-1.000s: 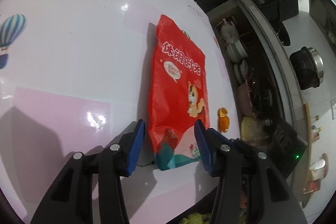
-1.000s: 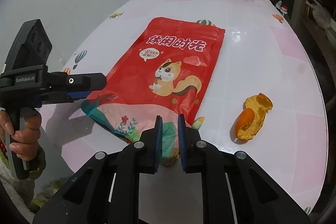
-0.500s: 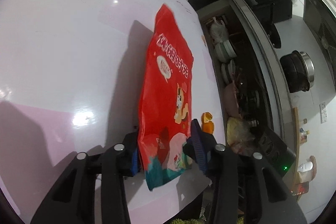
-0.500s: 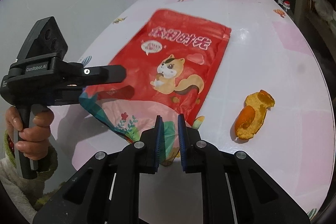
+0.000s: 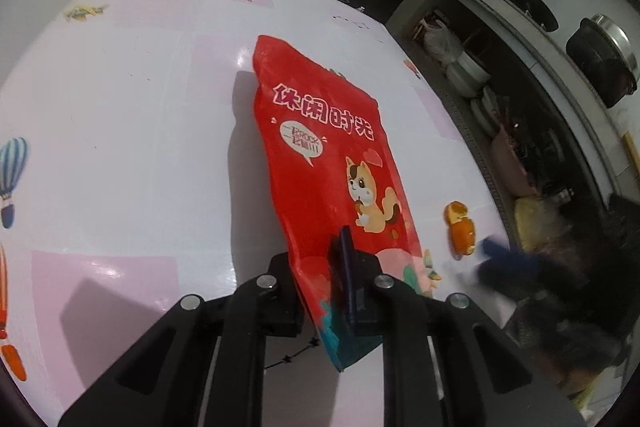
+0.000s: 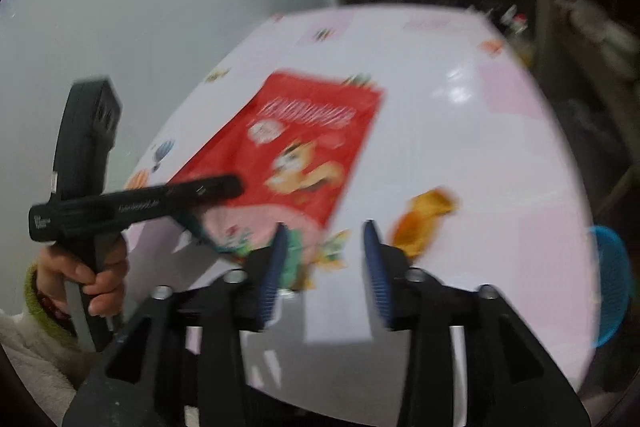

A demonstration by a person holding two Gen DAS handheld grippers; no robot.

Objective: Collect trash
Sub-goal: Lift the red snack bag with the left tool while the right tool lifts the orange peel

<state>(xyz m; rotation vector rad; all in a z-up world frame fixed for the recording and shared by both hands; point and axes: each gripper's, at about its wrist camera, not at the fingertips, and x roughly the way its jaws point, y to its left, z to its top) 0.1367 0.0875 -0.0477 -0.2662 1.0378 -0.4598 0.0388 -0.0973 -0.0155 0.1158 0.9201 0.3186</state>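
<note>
A red snack bag [image 5: 332, 163] with a squirrel picture lies partly lifted off the pink table; it also shows in the right wrist view [image 6: 304, 155]. My left gripper [image 5: 320, 275] is shut on the bag's lower end. My left gripper also shows in the right wrist view [image 6: 224, 187], clamped on the bag's near left corner. My right gripper [image 6: 324, 259] is open and empty, just in front of the bag's bottom edge. An orange peel [image 5: 460, 231] lies on the table right of the bag; it also shows in the right wrist view [image 6: 424, 223], beside my right finger.
The table [image 5: 120, 147] has cartoon balloon prints. A small wrapper scrap [image 6: 332, 255] lies by the bag's bottom corner. A blue mesh basket [image 6: 612, 283] sits past the table's right edge. Shelves with bowls and bags [image 5: 472, 75] stand behind the table.
My left gripper closed on the bag's lower end and lifted it. My right gripper let go of the bag, opened and pulled back a little.
</note>
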